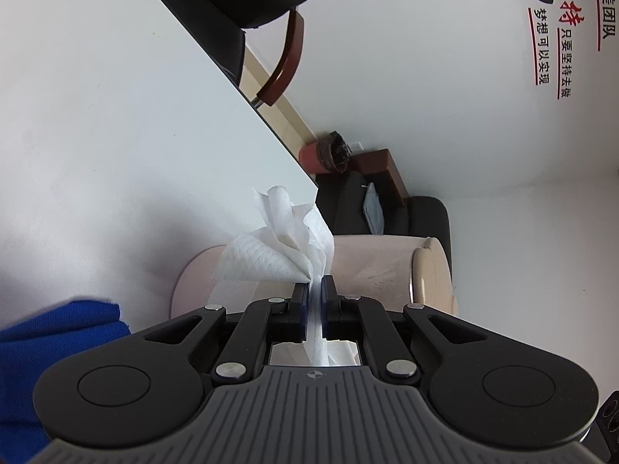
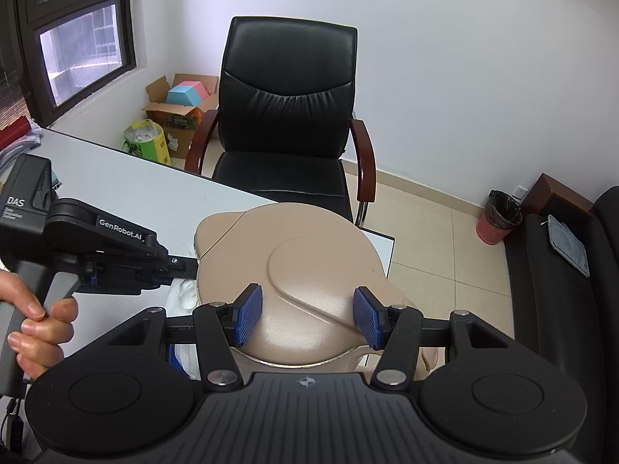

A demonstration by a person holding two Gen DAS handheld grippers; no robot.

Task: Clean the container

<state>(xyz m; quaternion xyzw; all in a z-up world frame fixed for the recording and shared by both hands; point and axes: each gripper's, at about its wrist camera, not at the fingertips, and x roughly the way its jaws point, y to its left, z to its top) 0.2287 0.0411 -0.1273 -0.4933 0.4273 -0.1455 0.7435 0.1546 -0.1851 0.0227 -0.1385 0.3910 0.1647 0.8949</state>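
Note:
A beige plastic container [image 2: 294, 270] lies on its side, held at the white table's corner. My right gripper [image 2: 307, 319] is shut on the container, its blue pads [image 2: 247, 319] pressing either side. My left gripper [image 1: 313, 284] is shut on a crumpled white paper towel [image 1: 278, 247] and holds it at the container's [image 1: 379, 263] side wall. In the right wrist view the left gripper [image 2: 185, 270] reaches in from the left, with its tips hidden behind the container and the towel [image 2: 185, 294] showing below it.
The white table [image 2: 135, 189] runs left and back. A black office chair [image 2: 286, 123] stands behind it. A red bin [image 2: 499, 216], a dark sofa [image 2: 561, 278] and cardboard boxes [image 2: 178, 112] are on the floor. A blue cloth [image 1: 58, 340] lies at the left.

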